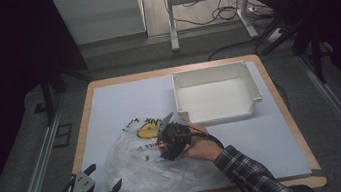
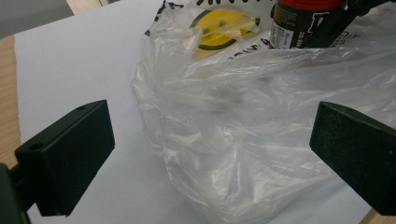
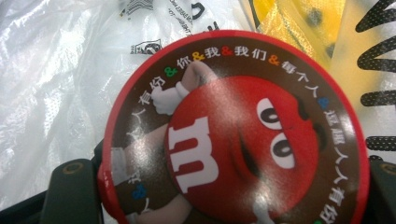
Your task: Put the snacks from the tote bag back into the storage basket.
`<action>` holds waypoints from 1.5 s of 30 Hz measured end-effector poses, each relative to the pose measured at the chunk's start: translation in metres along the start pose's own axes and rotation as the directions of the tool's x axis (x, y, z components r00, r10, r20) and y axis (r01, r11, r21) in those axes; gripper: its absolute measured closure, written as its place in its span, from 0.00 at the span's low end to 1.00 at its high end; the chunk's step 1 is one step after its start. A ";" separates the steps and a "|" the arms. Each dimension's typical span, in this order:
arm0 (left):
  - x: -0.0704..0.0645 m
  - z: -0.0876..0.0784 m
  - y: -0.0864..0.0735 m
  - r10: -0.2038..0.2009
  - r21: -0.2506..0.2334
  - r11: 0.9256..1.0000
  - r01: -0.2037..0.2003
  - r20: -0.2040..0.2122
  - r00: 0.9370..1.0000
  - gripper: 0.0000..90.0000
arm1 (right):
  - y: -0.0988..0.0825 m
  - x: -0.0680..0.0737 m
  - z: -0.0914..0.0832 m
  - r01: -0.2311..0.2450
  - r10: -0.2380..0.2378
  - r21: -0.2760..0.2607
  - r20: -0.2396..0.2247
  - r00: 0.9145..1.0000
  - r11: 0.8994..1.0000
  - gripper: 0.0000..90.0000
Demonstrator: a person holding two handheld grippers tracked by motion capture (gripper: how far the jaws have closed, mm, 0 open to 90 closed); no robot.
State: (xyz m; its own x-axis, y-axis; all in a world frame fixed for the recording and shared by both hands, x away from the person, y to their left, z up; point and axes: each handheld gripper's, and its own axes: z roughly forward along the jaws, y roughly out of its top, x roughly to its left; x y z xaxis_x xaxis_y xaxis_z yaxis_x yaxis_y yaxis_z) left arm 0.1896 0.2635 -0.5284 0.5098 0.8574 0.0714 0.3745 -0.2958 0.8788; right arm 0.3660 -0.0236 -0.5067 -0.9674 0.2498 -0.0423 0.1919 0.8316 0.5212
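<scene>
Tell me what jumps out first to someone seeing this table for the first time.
The red-lidded candy tub, with its cartoon face, is clamped between the right gripper fingers over the crumpled clear plastic bag at the table's near middle. Behind it, to the right, stands a white tray; the left gripper waits open at the bag's near-left edge.
</scene>
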 end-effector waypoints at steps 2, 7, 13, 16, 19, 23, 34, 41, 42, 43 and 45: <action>0.000 0.000 0.000 -0.001 -0.001 1.000 0.001 0.000 1.000 0.00 | 0.000 0.000 -0.001 0.007 -0.007 -0.001 0.001 1.000 1.000 0.28; 0.000 0.000 0.000 0.001 -0.001 1.000 -0.001 0.000 1.000 0.00 | 0.002 0.003 -0.006 0.023 -0.023 -0.007 -0.010 1.000 1.000 0.28; 0.001 -0.001 0.000 -0.004 -0.013 1.000 0.004 -0.001 1.000 0.00 | 0.005 0.008 -0.013 0.055 -0.055 -0.013 -0.013 0.998 0.998 0.28; 0.001 -0.001 0.000 -0.007 -0.019 1.000 0.007 -0.002 1.000 0.00 | 0.005 0.009 -0.017 0.063 -0.064 -0.016 -0.013 0.998 0.998 0.28; 0.001 -0.002 0.001 -0.006 -0.032 0.999 0.006 0.002 1.000 0.00 | 0.005 0.009 -0.020 0.071 -0.072 -0.022 -0.017 0.997 0.997 0.28; 0.000 -0.003 0.001 -0.006 -0.052 0.999 0.006 0.015 1.000 0.00 | 0.005 0.009 -0.025 0.072 -0.073 -0.024 -0.021 0.997 0.997 0.28; 0.001 -0.007 0.002 -0.024 -0.115 0.993 0.030 0.052 0.998 0.00 | 0.002 0.007 -0.035 0.081 -0.082 -0.030 -0.028 0.996 0.996 0.28; 0.001 -0.011 0.003 -0.026 -0.165 0.985 0.038 0.070 0.997 0.00 | -0.002 0.006 -0.039 0.080 -0.081 -0.034 -0.034 0.996 0.996 0.28; 0.002 -0.011 0.003 -0.029 -0.172 0.984 0.041 0.073 0.997 0.00 | -0.003 0.006 -0.040 0.082 -0.083 -0.034 -0.034 0.996 0.996 0.28; 0.002 -0.012 0.003 -0.032 -0.179 0.983 0.045 0.078 0.996 0.00 | -0.003 0.006 -0.041 0.081 -0.082 -0.033 -0.034 0.996 0.996 0.28; 0.002 -0.012 0.003 -0.033 -0.186 0.981 0.048 0.080 0.996 0.00 | -0.004 0.006 -0.043 0.084 -0.086 -0.035 -0.032 0.996 0.996 0.28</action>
State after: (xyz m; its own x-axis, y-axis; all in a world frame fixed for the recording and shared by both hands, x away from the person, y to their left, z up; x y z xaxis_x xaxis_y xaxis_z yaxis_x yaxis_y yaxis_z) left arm 0.1825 0.2699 -0.5199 0.5572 0.8304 0.0040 0.2481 -0.1711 0.9535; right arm 0.3526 -0.0467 -0.4721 -0.9851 0.1616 -0.0593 0.1036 0.8319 0.5451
